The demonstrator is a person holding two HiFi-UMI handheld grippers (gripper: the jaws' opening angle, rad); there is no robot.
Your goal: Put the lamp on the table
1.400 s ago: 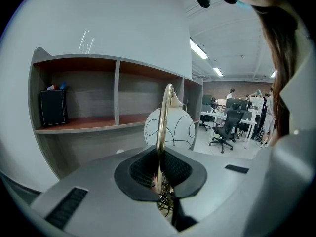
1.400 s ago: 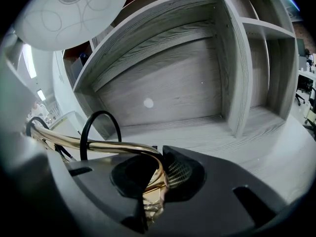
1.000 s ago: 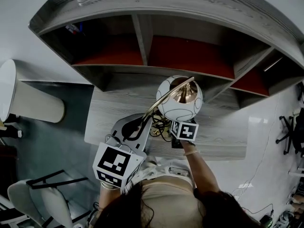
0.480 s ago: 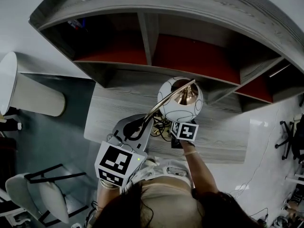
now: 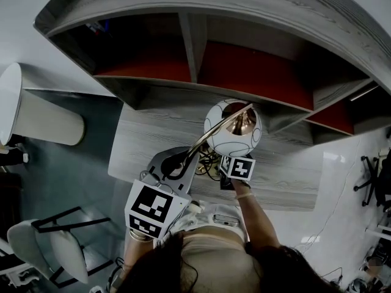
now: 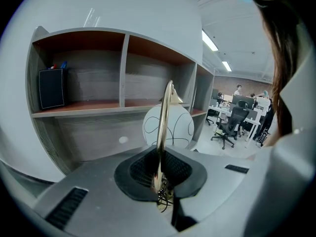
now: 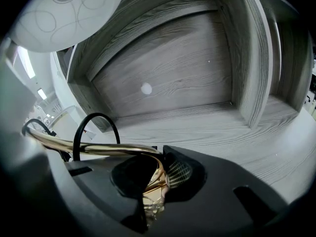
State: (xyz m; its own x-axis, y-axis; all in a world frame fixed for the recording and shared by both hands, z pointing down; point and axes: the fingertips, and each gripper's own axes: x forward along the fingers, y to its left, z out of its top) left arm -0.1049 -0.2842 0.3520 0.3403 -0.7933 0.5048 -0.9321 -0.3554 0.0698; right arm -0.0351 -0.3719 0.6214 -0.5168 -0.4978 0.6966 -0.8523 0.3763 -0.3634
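While left tongs [image 6: 159,179], right tongs [image 7: 155,186] clamp lamp [image 5: 232,130] (brass stem [image 6: 163,117]), table [image 5: 146,136] lies below.

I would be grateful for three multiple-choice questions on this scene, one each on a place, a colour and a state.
1. Where is the lamp?
A. inside a shelf compartment
B. over the desk, in front of the shelf unit
C. on the floor

2. What colour is its curved arm?
A. black
B. red
C. brass gold

3. How is the left gripper?
A. shut on the curved arm
B. open and empty
C. holding a glass

Answers: B, as the head view shows it above the grey desktop; C, as the arm gleams gold in both gripper views; A, as its jaws pinch the arm in the left gripper view.
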